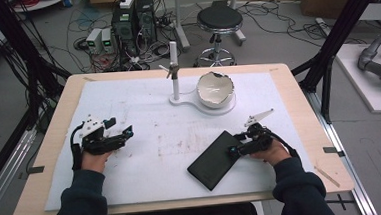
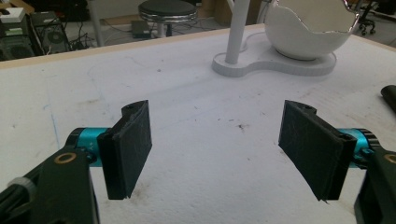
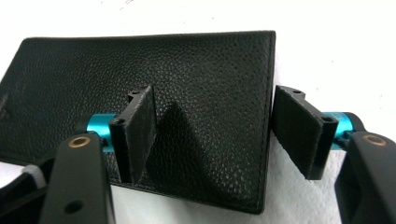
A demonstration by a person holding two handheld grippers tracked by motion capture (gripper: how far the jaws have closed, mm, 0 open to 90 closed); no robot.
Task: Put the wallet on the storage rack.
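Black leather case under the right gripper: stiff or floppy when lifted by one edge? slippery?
The black leather case lies flat and thin with a stitched edge, so it probably flexes or opens somewhat if pinched at one edge. Its pebbled grain should give the right gripper pads fair friction. Flat on the white mat, it looks unlikely to roll.

Black pebble-grained leather wallet [image 3: 140, 93] under the right gripper [image 3: 212, 135], stitched in black along the edge. Black jaw pads on turquoise pins on both grippers. White sheet [image 2: 201, 126] beneath the left gripper [image 2: 215, 149], flecked with faint reddish-brown smudges. Beyond the tongs, glossy white broken-rimmed bowl [image 1: 216, 89] on a white stand [image 1: 177, 96]. Pale wood table [image 1: 55, 141] rim around the sheet.
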